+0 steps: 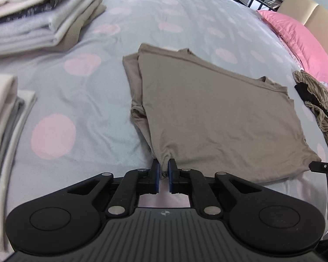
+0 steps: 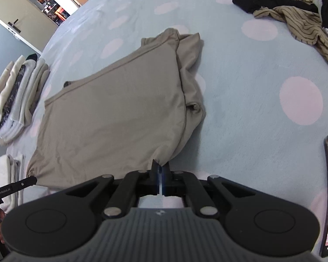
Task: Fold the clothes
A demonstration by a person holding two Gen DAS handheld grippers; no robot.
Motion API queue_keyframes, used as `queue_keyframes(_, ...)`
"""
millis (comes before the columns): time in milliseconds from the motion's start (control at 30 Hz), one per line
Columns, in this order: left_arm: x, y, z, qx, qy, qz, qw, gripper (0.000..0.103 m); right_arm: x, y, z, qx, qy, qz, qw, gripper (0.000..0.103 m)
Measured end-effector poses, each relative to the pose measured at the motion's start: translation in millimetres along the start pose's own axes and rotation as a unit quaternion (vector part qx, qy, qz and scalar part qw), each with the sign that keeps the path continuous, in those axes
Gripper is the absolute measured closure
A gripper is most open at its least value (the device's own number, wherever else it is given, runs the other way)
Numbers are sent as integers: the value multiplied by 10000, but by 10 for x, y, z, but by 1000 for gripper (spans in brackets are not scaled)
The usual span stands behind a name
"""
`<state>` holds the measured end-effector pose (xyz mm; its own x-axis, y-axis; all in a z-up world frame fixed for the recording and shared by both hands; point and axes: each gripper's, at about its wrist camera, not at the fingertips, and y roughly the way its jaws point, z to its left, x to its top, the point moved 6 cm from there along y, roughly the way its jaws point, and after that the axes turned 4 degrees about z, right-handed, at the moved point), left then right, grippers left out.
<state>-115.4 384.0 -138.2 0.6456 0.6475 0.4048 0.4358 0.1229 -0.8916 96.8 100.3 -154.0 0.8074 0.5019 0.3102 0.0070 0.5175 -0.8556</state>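
Left wrist: shirt (image 1: 218, 118) corner bunched, obscured.

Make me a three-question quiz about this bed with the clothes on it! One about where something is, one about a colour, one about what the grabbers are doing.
1. Where does the striped garment lie?
A. crumpled on the bedspread
B. on the folded stack
C. on the pillow

2. What colour is the pillow?
A. green
B. pink
C. black

3. How does the right gripper stand?
A. wide open
B. holding a phone
C. shut on the taupe shirt

Answers:
1 A, it sits loose, apart from the folded stack.
2 B, plainly pink.
3 C, its fingers pinch a hem corner; the left gripper pinches the other.
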Motion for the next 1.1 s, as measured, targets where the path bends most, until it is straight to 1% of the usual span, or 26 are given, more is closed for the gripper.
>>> queue_keyframes(200,48,-210,-34,45,60,27,10000,98,15,-164,81,-142,-324,104,9993,101)
queue_keyframes(267,20,-303,-47,25,126,89,9999,98,-53,-246,84,-110,-387,207,9990,101)
queue_keyframes(367,-64,-408,-76,17,282,223,9994,98,-162,-372,86,-54,-477,369,9982,101)
queue_keyframes(500,-264,-545,-55,-51,464,559,9973,98,-361,-510,88,-25,-591,647,9961,101)
queue_keyframes(600,-425,-643,-42,-55,644,777,9949,98,-565,-538,84,-186,-795,884,9927,102)
queue_keyframes(667,-535,-663,-34,18,794,897,9928,98,-703,-541,81,-335,-968,1042,9893,103)
queue_keyframes(767,-663,-577,-27,60,942,1058,9899,98,-779,-443,9,-473,-1028,1148,9869,103)
queue_keyframes(900,-776,-331,15,200,1052,1310,9856,98,-872,-308,-92,-651,-1096,1281,9835,103)
queue_keyframes(967,-833,-208,63,202,1055,1495,9829,96,-918,-241,-143,-740,-1130,1347,9816,103)
queue_keyframes(1100,-960,-121,232,554,1078,1733,9774,93,-934,-207,-207,-804,-1148,1347,9809,103)
